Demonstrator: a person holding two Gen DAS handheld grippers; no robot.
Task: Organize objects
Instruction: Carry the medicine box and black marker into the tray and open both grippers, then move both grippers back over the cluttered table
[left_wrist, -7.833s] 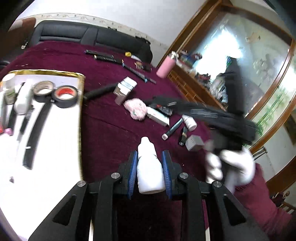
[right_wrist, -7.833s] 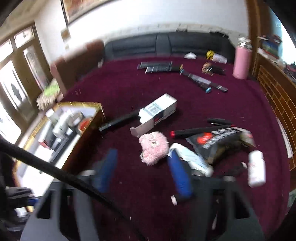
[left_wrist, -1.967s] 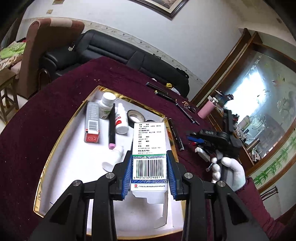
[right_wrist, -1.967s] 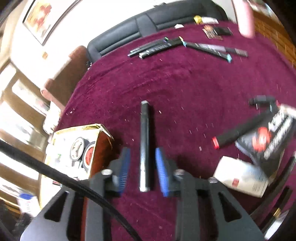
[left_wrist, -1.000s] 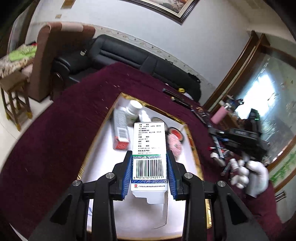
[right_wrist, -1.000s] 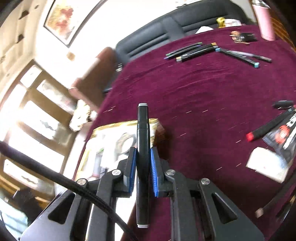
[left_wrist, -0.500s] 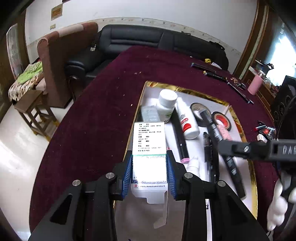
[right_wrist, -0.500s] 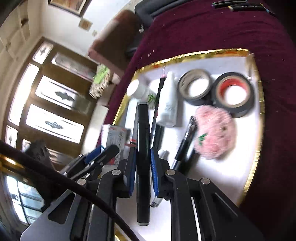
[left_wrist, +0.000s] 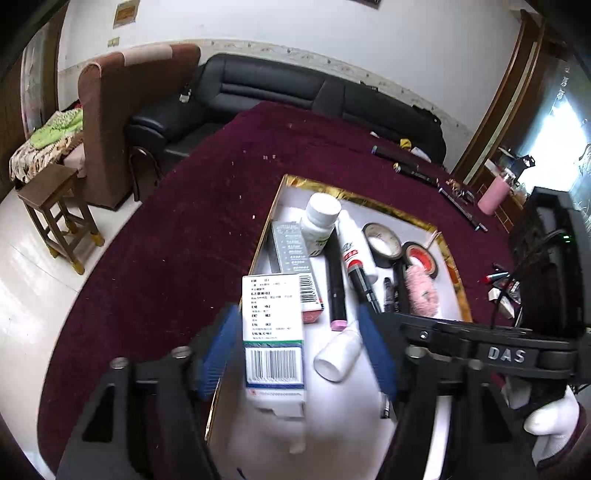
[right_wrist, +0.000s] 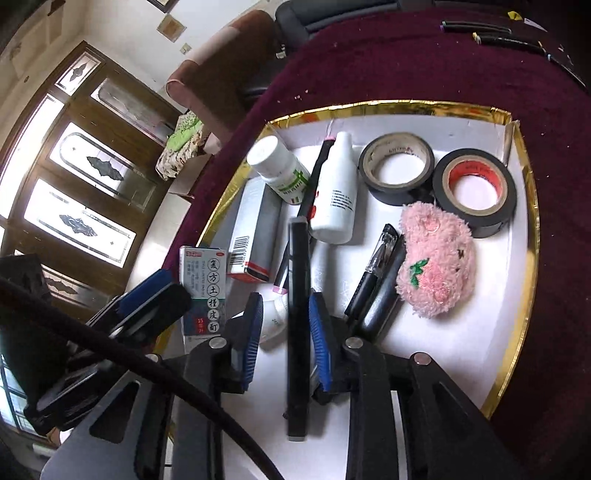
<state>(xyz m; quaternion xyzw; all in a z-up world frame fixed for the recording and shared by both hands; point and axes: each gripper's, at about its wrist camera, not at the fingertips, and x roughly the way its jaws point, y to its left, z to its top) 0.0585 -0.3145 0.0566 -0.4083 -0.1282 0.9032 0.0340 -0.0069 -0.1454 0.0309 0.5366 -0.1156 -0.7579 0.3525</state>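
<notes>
Left hand-held gripper (left_wrist: 301, 350) is spread wide around the medicine box (left_wrist: 274, 334) over the tray (right_wrist: 517, 280); right hand-held gripper (right_wrist: 284, 341) sits loose around the black marker (right_wrist: 298, 314).

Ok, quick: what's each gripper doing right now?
Left gripper: open, box loose between its fingers.
Right gripper: open, black marker between its fingers.
</notes>
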